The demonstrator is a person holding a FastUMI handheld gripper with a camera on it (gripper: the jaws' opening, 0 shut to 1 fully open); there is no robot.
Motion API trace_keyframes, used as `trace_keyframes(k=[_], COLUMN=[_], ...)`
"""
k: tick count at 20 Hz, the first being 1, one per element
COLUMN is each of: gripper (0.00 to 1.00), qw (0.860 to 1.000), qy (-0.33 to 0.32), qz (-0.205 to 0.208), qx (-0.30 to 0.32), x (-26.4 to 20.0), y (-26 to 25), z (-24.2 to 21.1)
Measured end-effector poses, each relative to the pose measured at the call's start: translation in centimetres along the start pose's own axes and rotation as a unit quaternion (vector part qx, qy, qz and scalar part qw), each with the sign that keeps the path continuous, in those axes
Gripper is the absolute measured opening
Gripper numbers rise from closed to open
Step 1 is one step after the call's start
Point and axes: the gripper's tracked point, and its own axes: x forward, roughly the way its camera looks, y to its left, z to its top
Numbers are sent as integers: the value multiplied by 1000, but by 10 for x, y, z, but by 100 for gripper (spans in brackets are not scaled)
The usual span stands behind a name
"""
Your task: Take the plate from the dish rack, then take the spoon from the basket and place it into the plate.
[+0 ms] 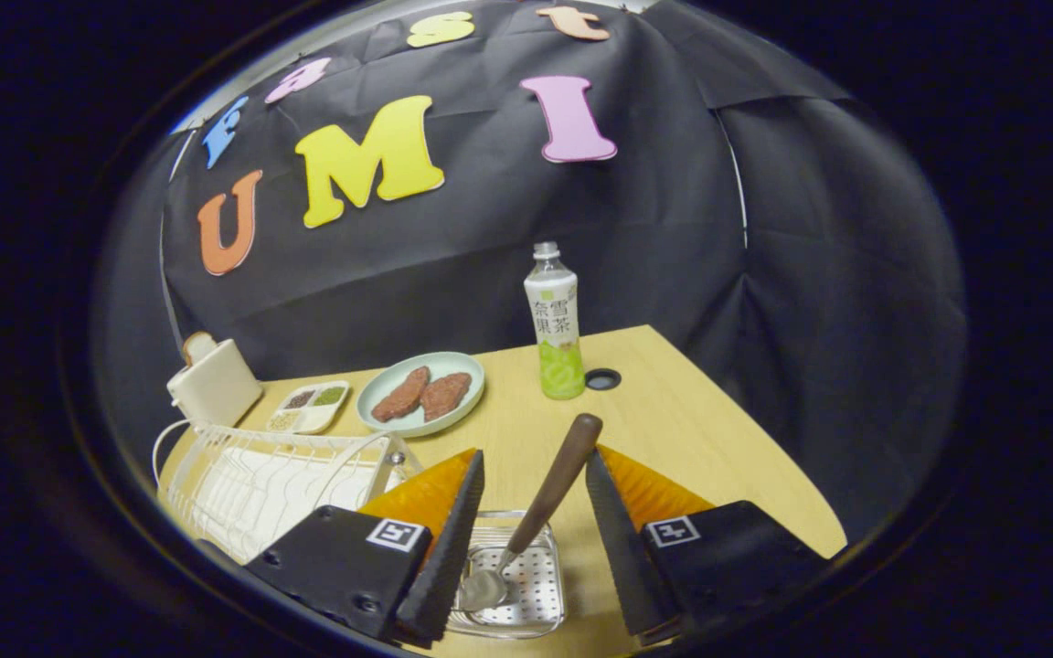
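Past the basket (513,576), table (673,429) with dish rack (261,480) alongside and plate (420,393) beyond; spoon (536,512) leaning in basket between gripper (531,507) fingers, spread apart, unclamped; best closed squarely on handle, lifted straight.

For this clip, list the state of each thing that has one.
hand-held gripper: open, straddling the spoon
spoon: leaning in the basket, bowl down, not gripped
basket: holds the spoon
plate: on the table, two brown pieces on it
dish rack: no dishes visible
bottle: upright, capped
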Motion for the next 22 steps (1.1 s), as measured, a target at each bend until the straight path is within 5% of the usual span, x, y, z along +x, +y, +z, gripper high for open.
trace_keyframes(k=[3, 4, 6, 16, 22], gripper=[45, 26, 16, 12, 12], qw=[999, 999, 999, 990, 980], qy=[-28, -28, -35, -134, -189], qz=[-14, 2, -15, -35, 1], qx=[12, 17, -3, -26, -68], x=[-8, -12, -18, -92, -177], y=[-6, 3, 1, 9, 50], z=[10, 10, 12, 61, 74])
